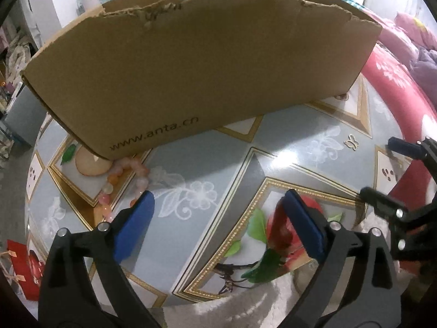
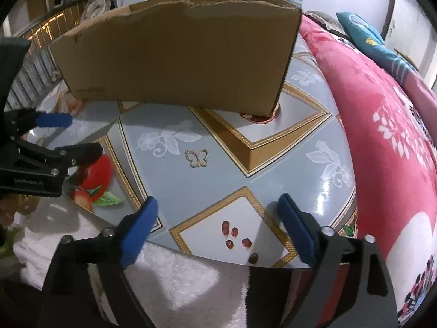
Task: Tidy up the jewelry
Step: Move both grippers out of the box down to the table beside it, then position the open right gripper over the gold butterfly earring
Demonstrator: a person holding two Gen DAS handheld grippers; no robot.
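Right gripper (image 2: 218,229) over patterned table (image 2: 207,180), jaws wide, nothing between them.
Cardboard box (image 2: 177,54) upright at the far side; butterfly ornament (image 2: 196,159) mid-table; left gripper (image 2: 79,134) at left edge; red floral quilt (image 2: 382,136) to the right.

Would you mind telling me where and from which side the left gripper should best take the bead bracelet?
Probably the near arc of the bead bracelet, approached from above, since it lies flat on the table with its far end tucked against the cardboard box. The left gripper is open with nothing between its jaws.
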